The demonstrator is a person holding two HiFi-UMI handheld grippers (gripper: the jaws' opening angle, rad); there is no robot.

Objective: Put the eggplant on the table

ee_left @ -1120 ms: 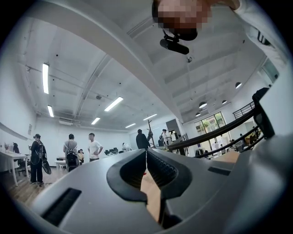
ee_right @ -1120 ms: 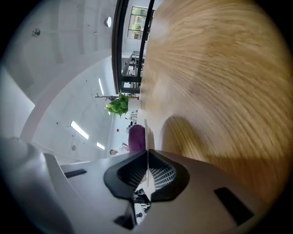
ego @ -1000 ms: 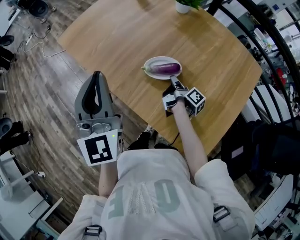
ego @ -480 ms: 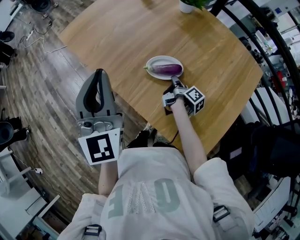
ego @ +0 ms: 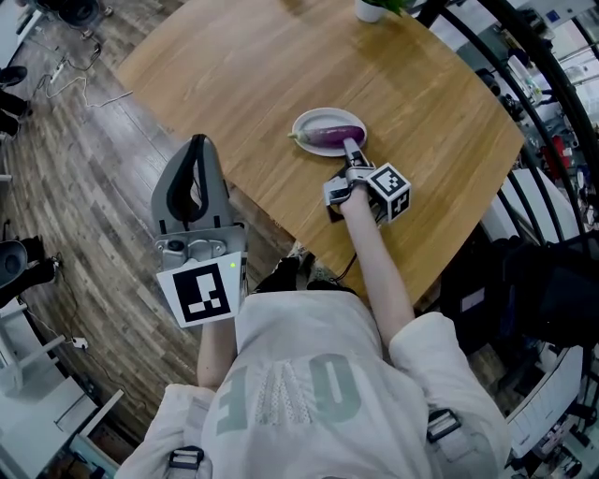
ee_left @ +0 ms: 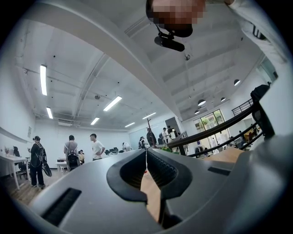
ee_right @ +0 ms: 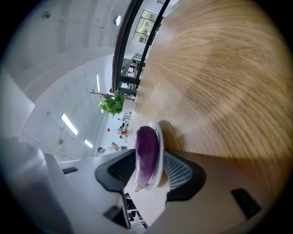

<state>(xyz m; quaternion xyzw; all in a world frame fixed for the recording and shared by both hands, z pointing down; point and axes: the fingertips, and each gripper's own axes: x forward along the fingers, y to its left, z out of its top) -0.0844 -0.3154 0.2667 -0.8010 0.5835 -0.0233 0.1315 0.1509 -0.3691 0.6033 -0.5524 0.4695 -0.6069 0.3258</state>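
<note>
A purple eggplant (ego: 329, 137) lies on a small white plate (ego: 309, 120) on the round wooden table (ego: 281, 65). My right gripper (ego: 349, 147) is at the plate's near edge, and its jaws have just been opening. In the right gripper view the eggplant (ee_right: 146, 146) and the plate's rim (ee_right: 160, 137) stand between the spread pads (ee_right: 179, 170), which do not press on them. My left gripper (ego: 196, 142) hangs beyond the table's left edge over the floor. Its tips meet in the left gripper view (ee_left: 146, 154), with nothing held.
A white pot with a green plant (ego: 374, 9) stands at the table's far edge. A black railing (ego: 524, 65) curves along the right, with a dark seat (ego: 510, 290) below it. Wood plank floor (ego: 84, 187) lies to the left. Several people (ee_left: 96, 147) stand far off.
The right gripper has edged a little toward the plate and rolled slightly, and its jaws have spread around the eggplant's near end. The left gripper has stayed where it was.
</note>
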